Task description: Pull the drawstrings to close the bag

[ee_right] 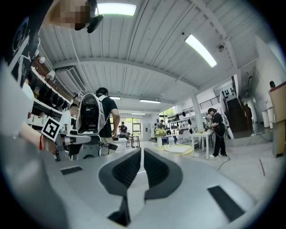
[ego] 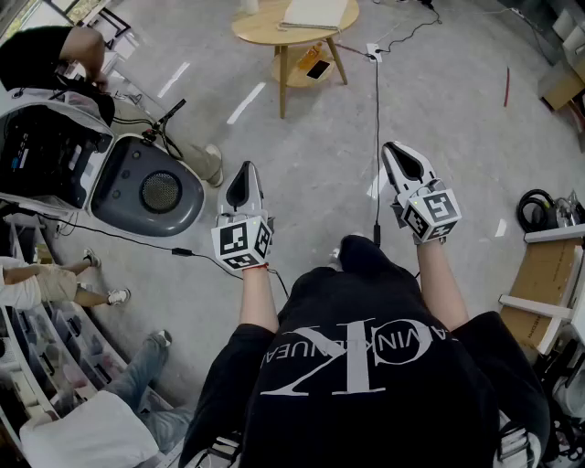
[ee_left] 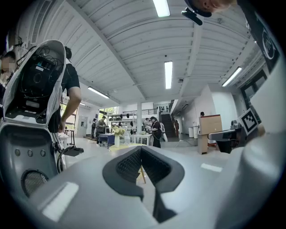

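No drawstring bag can be made out in any view. My left gripper [ego: 243, 174] is held out over the grey floor, jaws closed together and empty; in the left gripper view its jaws [ee_left: 140, 150] meet with nothing between them. My right gripper [ego: 403, 157] is held at the same height to the right. Its jaws [ee_right: 141, 153] stand almost together, only a thin slit between them, and hold nothing. A round wooden table [ego: 265, 32] stands ahead with a flat white thing [ego: 315, 11] lying on it.
A grey machine on a rounded base [ego: 146, 187] stands at the left, with a person [ego: 55, 55] working at it. A black cable [ego: 377, 137] runs across the floor between the grippers. People sit at the lower left [ego: 55, 283]. Shelving and cardboard [ego: 548, 274] stand at the right.
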Motion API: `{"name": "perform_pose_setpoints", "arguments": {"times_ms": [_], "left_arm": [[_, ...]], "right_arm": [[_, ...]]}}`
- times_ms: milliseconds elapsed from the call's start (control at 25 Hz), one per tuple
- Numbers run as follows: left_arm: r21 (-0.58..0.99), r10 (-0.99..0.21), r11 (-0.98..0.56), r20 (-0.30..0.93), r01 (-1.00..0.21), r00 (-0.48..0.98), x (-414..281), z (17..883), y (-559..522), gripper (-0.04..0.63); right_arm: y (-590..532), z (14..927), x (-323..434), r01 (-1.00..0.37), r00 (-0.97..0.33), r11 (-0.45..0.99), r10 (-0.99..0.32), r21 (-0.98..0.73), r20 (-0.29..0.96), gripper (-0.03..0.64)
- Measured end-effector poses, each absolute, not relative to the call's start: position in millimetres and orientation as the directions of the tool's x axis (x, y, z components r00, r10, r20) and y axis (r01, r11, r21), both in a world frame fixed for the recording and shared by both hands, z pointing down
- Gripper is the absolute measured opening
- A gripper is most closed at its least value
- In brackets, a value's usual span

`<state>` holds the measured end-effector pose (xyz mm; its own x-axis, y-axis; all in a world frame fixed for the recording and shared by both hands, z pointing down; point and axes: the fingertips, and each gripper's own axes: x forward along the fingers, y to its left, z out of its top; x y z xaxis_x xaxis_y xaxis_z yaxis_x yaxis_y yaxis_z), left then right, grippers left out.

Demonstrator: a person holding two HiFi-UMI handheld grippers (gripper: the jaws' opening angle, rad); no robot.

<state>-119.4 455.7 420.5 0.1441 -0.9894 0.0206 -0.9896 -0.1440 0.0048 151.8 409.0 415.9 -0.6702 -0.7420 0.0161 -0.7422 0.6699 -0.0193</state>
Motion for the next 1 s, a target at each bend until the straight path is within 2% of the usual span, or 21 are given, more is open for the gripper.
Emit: {"name": "perform_pose_setpoints", "arguments": {"times_ms": [760,1000], "left_arm": [[0.053,-0.989,-0.144,0.022,-0.988,0.145,-127.5,421.3,448.2,0.014],[0.084,-0.976,-0.208,0.051,-0.975,0.213,-115.1,435.8,424.3,0.021]], "right_arm": [[397.3,415.1,141.3,-0.738,-0.674,0.674,-0.738,0.000,0.036,0.032],[373.3,424.8,148.1,-0.754,-0.656,0.657,-0.752,-0.009,0.059,0.061]]}}
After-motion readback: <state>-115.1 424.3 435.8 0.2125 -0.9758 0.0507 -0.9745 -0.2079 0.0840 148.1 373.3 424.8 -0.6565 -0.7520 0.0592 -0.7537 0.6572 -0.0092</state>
